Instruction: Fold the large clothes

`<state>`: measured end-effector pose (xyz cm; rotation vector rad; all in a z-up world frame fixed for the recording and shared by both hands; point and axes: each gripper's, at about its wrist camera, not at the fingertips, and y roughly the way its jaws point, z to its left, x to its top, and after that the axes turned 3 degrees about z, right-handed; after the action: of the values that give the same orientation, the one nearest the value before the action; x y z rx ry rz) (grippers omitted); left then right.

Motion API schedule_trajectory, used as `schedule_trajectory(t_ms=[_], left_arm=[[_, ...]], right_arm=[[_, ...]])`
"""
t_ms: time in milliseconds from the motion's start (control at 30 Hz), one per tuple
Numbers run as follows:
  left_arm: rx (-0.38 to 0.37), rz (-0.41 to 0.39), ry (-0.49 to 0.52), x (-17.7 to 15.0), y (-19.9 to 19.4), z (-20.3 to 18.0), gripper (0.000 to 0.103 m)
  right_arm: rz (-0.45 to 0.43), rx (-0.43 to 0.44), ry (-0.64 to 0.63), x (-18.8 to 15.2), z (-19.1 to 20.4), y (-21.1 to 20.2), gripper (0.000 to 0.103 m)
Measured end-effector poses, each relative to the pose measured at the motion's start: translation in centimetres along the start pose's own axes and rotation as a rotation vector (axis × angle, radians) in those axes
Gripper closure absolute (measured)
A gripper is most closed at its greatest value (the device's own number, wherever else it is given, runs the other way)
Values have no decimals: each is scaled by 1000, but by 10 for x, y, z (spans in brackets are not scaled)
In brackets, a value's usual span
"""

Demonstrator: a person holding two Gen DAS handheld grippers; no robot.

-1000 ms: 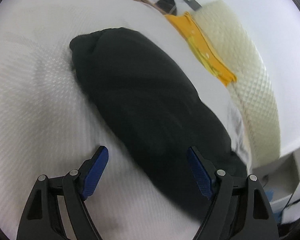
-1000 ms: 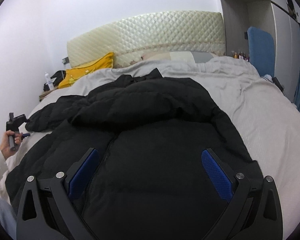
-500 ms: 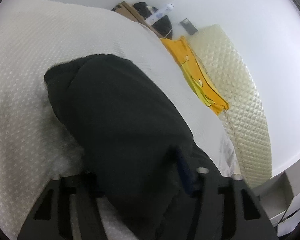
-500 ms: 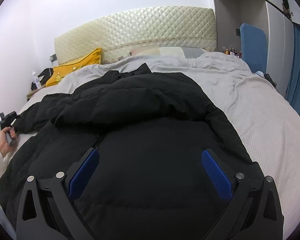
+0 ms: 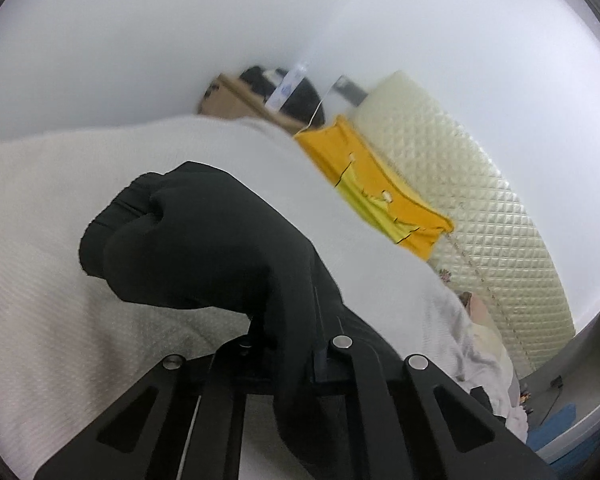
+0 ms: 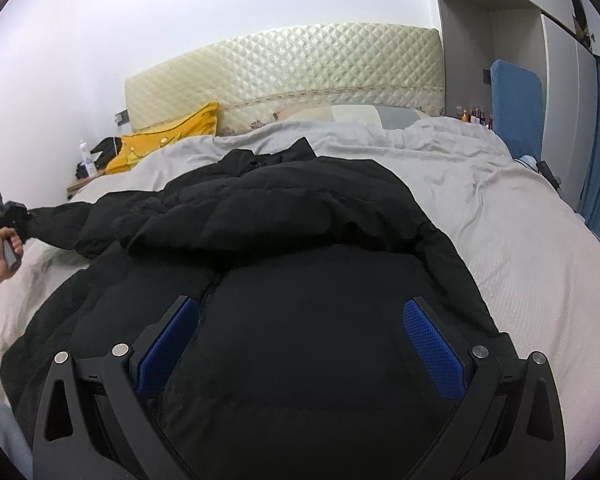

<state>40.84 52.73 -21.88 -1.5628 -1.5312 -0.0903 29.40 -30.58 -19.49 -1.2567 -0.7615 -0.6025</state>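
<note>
The black puffer jacket [image 6: 284, 280] lies spread on the bed [image 6: 520, 248], its left sleeve [image 5: 204, 236] pinched in the closed left claw [image 5: 288, 352] and stretched leftward away from the body, over which the right claw [image 6: 300, 344] hangs open.

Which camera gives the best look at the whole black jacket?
The right wrist view: the black jacket lies spread across the bed. The left wrist view shows only its sleeve, pinched in the left gripper.
</note>
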Motion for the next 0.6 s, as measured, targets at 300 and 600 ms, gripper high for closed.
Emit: schedule_trajectory(t_ms=[300,600], left_arm=[[-34,-58,148,12,-92,-88,99],[-64,-79,331,-10,-167,-203,99]], right_arm=[[-44,39,-21,4,-3,-22,0],[-86,59,-44,9,-9,-41,0]])
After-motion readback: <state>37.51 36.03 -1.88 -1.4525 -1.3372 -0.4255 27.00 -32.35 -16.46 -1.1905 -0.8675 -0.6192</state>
